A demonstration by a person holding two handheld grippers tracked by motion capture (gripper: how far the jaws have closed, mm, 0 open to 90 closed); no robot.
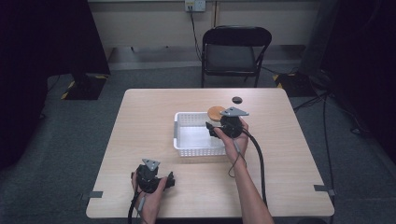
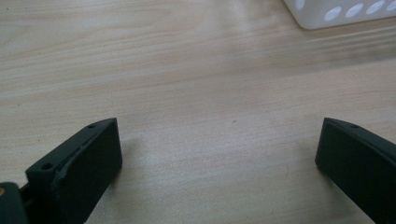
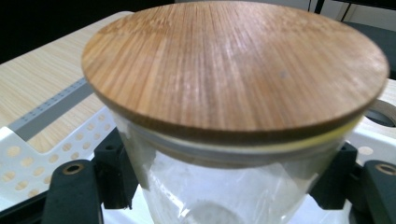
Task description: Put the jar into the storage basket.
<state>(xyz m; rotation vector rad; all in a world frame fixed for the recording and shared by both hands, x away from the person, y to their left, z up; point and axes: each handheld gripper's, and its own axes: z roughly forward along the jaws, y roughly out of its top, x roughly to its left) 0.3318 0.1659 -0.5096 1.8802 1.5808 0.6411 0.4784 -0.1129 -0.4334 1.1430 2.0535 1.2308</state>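
Right gripper view: the right tool (image 3: 224, 186) pinches a glass jar (image 3: 219, 186) just below its bamboo lid (image 3: 233, 65), over the white basket (image 1: 198, 149). Glass is likely rigid, slippery, fragile; grip the wall, not the lid. Left tool (image 2: 219, 154) rests spread on the counter (image 2: 187, 70).

My left hand (image 1: 148, 196) rests low at the near edge, forearm entering from the bottom. It carries the left gripper (image 1: 171, 180) level, pointed to the right. Its jaws stand wide apart with nothing between them.

My right forearm extends forward, stretched well ahead of the left. My right hand (image 1: 233, 137) wraps the right gripper (image 1: 209, 127) from behind, the tool pointing left. Its jaws are clamped on either side of a glass jar (image 3: 224, 186), pads pressing the wall just below the lid.
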